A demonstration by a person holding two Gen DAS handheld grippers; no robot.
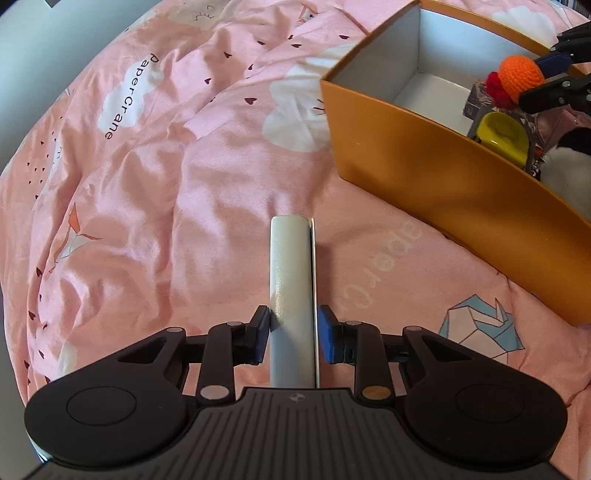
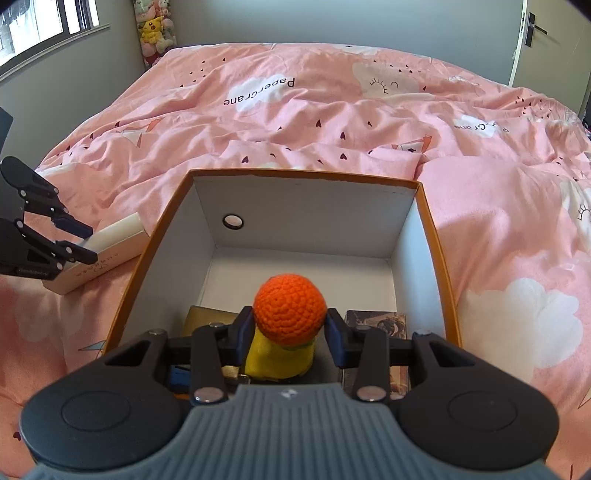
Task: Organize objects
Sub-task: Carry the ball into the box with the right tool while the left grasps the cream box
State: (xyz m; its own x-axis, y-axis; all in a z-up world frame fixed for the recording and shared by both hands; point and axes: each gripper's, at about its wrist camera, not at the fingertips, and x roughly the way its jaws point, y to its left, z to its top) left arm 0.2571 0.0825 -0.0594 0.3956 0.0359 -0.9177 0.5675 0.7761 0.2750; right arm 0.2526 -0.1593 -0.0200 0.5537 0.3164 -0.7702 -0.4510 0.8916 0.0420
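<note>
My left gripper [image 1: 293, 334] is shut on a long white carton [image 1: 291, 295] that rests on the pink duvet, left of the orange box [image 1: 443, 184]. The carton also shows in the right wrist view [image 2: 107, 254], with the left gripper [image 2: 79, 240] on it. My right gripper [image 2: 290, 330] is shut on an orange crocheted ball [image 2: 290, 308] with a yellow part [image 2: 279, 360] below it, held over the near end of the orange box [image 2: 432, 229]. The ball also shows in the left wrist view [image 1: 521, 72].
The box holds a yellow toy [image 1: 500, 131], a white plush [image 1: 569, 173], a gold box [image 2: 210, 319] and a picture box [image 2: 376, 321]. Its far half shows bare white floor [image 2: 295, 269]. The pink duvet [image 2: 332, 129] covers the bed. Plush toys [image 2: 155, 29] stand in the far corner.
</note>
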